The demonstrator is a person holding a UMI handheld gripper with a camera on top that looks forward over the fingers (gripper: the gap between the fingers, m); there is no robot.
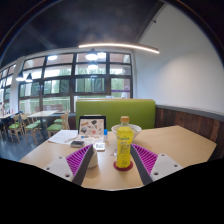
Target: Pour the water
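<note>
A yellow bottle (123, 145) with an orange cap is standing upright on a light wooden table (175, 145), sitting at twelve o'clock from the gripper (114, 161) and lying in the gap between its two fingers. The purple pads (145, 158) on the inner faces of the fingers are flanking the bottle's lower half, one at nine o'clock of it and one at three o'clock, and a sliver of tabletop is showing at each side, so the tongs are standing wide open about the bottle rather than pressing on it; the bottle is resting on its own base, on what looks like a small reddish disc, though that detail is too small to be sure of. At about ten o'clock from the bottle, farther along the table, an open laptop (91, 127) is facing the camera, with papers (64, 136) lying at its nine o'clock side and a small dark object just ahead of it. Beyond the table at twelve o'clock a green bench back (115, 110) is running across, and behind it tall windows (75, 80) are letting in daylight. A long strip light (118, 47) is glowing overhead on the dark ceiling. Far off at nine o'clock other tables and chairs (20, 123) are standing.
</note>
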